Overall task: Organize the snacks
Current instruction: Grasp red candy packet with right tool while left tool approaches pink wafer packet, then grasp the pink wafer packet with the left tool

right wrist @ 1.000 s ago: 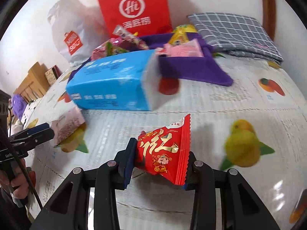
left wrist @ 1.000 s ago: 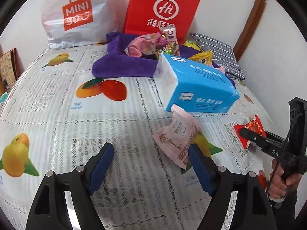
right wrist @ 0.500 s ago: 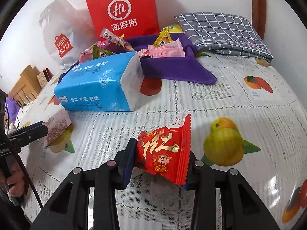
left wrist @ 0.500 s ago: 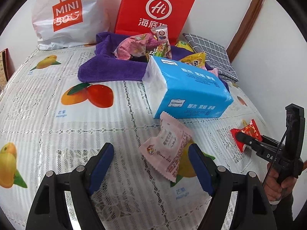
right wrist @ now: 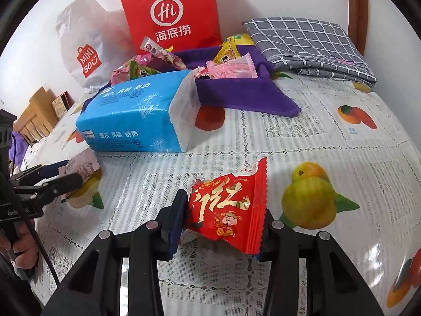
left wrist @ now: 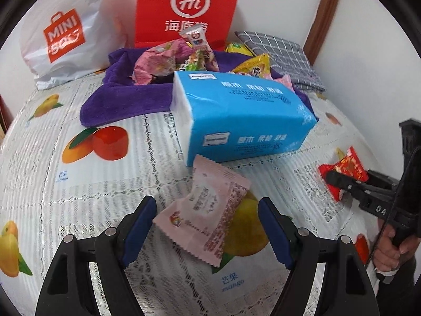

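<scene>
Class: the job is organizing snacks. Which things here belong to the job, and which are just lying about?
Part of the job: red snack packet held in the right gripper; pink snack packet between the open left gripper fingers; snack pile on the purple cloth.

Lying about: tissue pack, red bag, white bag, grey checked cloth.

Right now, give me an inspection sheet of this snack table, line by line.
Surface: fruit-print tablecloth, lace pattern.
Job's things: pink snack packet lying flat; red snack packet; more snacks piled on the purple cloth.
Clutter: blue tissue pack, grey checked cloth.
Grippers: left gripper open around the pink packet; right gripper clamps the red packet.
Cables: black cable on the right gripper.
Surroundings: red paper bag, white Miniso bag, wall.
</scene>
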The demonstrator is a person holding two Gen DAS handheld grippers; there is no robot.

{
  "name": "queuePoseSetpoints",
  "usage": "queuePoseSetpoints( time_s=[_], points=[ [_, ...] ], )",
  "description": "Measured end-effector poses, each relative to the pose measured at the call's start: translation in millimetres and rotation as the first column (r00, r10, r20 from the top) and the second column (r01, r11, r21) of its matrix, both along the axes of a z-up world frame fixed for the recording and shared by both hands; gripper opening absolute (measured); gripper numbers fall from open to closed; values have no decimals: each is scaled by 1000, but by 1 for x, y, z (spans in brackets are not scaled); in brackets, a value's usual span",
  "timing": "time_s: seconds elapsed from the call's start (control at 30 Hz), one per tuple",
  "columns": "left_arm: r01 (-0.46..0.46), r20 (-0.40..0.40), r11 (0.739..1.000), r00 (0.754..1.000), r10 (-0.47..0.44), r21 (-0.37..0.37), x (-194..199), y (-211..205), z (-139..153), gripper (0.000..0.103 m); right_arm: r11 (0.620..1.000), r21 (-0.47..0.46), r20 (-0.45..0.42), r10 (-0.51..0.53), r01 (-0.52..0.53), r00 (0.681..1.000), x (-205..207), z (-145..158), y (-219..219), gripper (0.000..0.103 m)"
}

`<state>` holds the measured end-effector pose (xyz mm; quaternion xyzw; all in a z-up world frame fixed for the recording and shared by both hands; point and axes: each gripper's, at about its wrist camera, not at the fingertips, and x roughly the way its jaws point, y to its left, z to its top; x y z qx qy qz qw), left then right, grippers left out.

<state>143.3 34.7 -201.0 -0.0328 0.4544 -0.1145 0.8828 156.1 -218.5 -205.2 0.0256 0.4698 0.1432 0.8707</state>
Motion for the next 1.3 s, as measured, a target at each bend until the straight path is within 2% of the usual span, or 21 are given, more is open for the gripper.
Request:
queuePoseSetpoints(
  time_s=[0.17,0.27,0.43,0.67,0.73,1.07,1.3],
  points=[
    [31,-1,994,1000,-31,109,1,-19,-1,71,1000,11,-2,-1,1,1000,0,0,-1,44],
    [33,2,990,999,-34,138,0,-24,0,65,1000,14,-2,-1,1,1000,0,0,-1,44],
    [12,9,994,1000,-13,112,0,-18,2,52,1000,18,-3,-3,3,1000,0,0,-2,44],
    [-8,11,998,1000,7,64,-2,-10,1,45,1000,14,-2,-2,2,1000,0,0,-1,44],
    [-6,12,998,1000,5,61,-3,-10,1,39,1000,12,-2,-2,2,1000,0,0,-1,44],
    [-29,12,999,1000,28,16,-4,-5,2,34,1000,27,-4,-12,12,1000,0,0,-2,43],
    [-43,13,999,999,42,16,-15,-4,6,33,999,20,2,-28,28,1000,-2,3,-2,40]
  ],
)
